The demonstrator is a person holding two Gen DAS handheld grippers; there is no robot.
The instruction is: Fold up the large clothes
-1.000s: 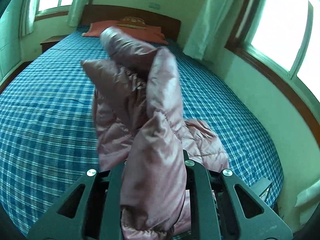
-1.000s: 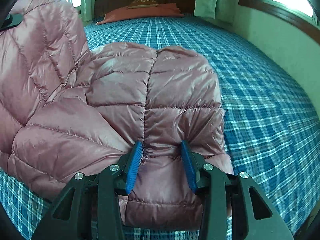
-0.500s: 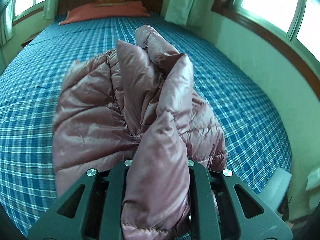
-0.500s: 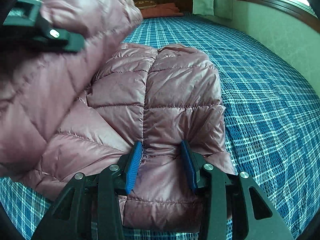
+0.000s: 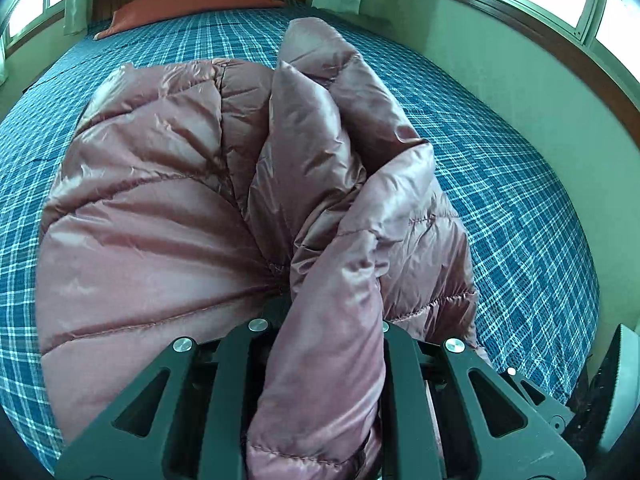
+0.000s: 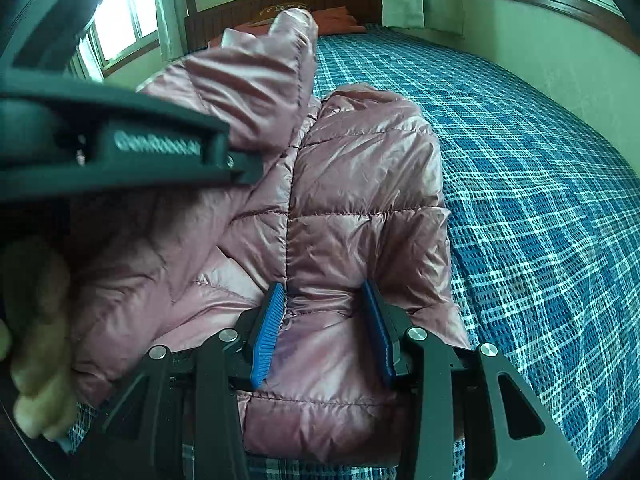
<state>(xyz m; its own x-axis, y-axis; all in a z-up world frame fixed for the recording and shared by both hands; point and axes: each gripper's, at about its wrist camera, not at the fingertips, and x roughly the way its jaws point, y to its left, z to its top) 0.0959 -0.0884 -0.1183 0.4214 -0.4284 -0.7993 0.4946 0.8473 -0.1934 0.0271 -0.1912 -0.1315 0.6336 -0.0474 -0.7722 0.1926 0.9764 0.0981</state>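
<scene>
while a bunched section of the pink puffer jacket [image 5: 208,216] is clamped and held raised in the left gripper [image 5: 324,344], evidently so it can be laid over the rest, the hem is straddled by the right gripper [image 6: 324,320], apparently pinning it; whether it is truly clenched cannot be told. the jacket is spread at the near edge of the plaid bed [image 6: 540,184].

The pink jacket [image 5: 168,216] hides the left tool's [image 5: 326,320] fingertips, and its hem runs off the frame.
</scene>
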